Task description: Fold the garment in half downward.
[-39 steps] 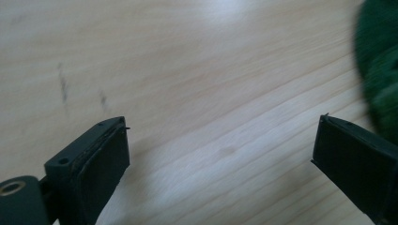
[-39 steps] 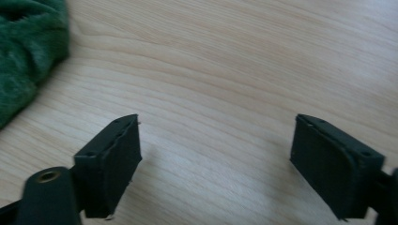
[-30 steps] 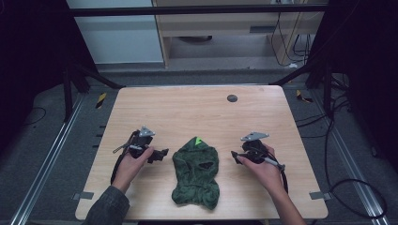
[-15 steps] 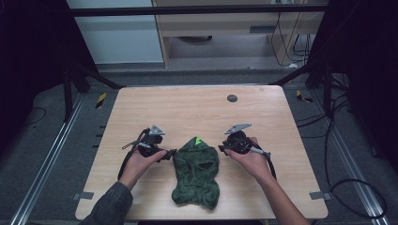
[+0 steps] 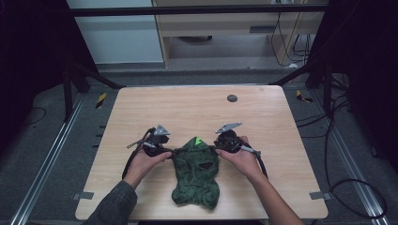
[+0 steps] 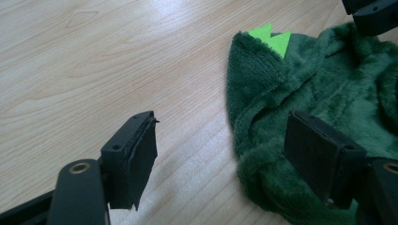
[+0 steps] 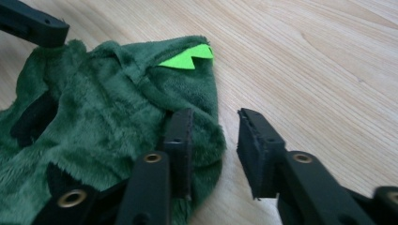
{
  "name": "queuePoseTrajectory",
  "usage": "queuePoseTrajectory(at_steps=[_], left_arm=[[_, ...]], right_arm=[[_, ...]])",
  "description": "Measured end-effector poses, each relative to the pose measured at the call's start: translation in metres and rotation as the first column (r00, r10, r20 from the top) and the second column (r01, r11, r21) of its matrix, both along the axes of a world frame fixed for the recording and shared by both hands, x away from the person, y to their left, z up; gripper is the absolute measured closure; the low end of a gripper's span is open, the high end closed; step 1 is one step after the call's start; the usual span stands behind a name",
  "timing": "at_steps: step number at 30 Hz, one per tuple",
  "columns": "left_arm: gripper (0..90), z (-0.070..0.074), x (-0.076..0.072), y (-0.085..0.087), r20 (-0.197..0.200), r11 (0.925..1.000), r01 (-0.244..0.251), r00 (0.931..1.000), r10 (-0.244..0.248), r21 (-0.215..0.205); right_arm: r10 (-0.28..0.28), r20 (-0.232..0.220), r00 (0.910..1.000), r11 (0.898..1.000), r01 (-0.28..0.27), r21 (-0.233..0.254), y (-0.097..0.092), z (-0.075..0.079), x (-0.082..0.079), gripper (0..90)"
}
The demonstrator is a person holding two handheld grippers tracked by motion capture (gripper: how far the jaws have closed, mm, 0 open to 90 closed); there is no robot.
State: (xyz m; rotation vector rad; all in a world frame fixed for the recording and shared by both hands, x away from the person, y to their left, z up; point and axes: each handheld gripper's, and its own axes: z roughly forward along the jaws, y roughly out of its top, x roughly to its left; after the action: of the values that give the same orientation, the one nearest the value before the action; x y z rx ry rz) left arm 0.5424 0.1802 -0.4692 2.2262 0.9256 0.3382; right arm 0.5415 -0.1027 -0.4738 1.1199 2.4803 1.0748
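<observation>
Both edges of the green fleece garment should be pinched evenly near its top, fabric seated deep between the pads before any lift.

Left hand-held gripper: jaws have just been closing, still apart, one pad over the fleece edge, nothing clamped.

Right hand-held gripper: jaws have just been reopening slightly, fabric edge between them, not pressed.

Garment lies flat at the table front centre; plush, dark green, bright green zigzag trim at top.
</observation>
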Motion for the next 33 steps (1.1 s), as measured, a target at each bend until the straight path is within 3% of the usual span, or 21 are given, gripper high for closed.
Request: queuePoseTrajectory(at_steps=[7,12,15,20,24,27,33], left_arm=[[26.0,-0.014,0.005,-0.002,-0.043,0.9994,0.018,0.9989,-0.017,0.031],[27.9,-0.018,0.003,-0.001,-0.048,0.9998,0.011,0.9988,-0.01,0.018],[30.5,-0.02,0.002,-0.003,-0.053,0.9997,0.013,0.9985,-0.012,0.023],[33.6,-0.022,0.003,-0.004,-0.064,0.9997,0.018,0.9978,-0.017,0.015],[42.3,-0.021,0.002,-0.006,-0.067,0.9993,0.037,0.9971,-0.037,0.005],[56.3,-0.021,-0.001,-0.006,-0.071,0.9984,0.057,0.9958,-0.057,-0.007],[71.1,-0.022,-0.004,-0.007,-0.083,0.9958,0.085,0.9927,-0.088,-0.033]], right_arm=[[0.019,-0.031,0.9993,0.999,-0.02,-0.035,0.008,-0.011,0.004,59.9],[0.018,-0.038,0.9991,0.997,-0.021,-0.07,0.011,-0.014,0.002,58.4],[0.028,-0.024,0.9993,0.994,-0.031,-0.104,0.015,-0.016,0.0,57.7],[0.038,-0.014,0.9992,0.992,-0.039,-0.118,0.017,-0.016,-0.001,60.5],[0.051,-0.018,0.9985,0.991,-0.053,-0.121,0.018,-0.015,-0.002,66.9],[0.065,-0.026,0.9975,0.991,-0.068,-0.117,0.018,-0.015,-0.002,74.7],[0.061,-0.043,0.9972,0.992,-0.066,-0.106,0.016,-0.015,-0.001,80.8]])
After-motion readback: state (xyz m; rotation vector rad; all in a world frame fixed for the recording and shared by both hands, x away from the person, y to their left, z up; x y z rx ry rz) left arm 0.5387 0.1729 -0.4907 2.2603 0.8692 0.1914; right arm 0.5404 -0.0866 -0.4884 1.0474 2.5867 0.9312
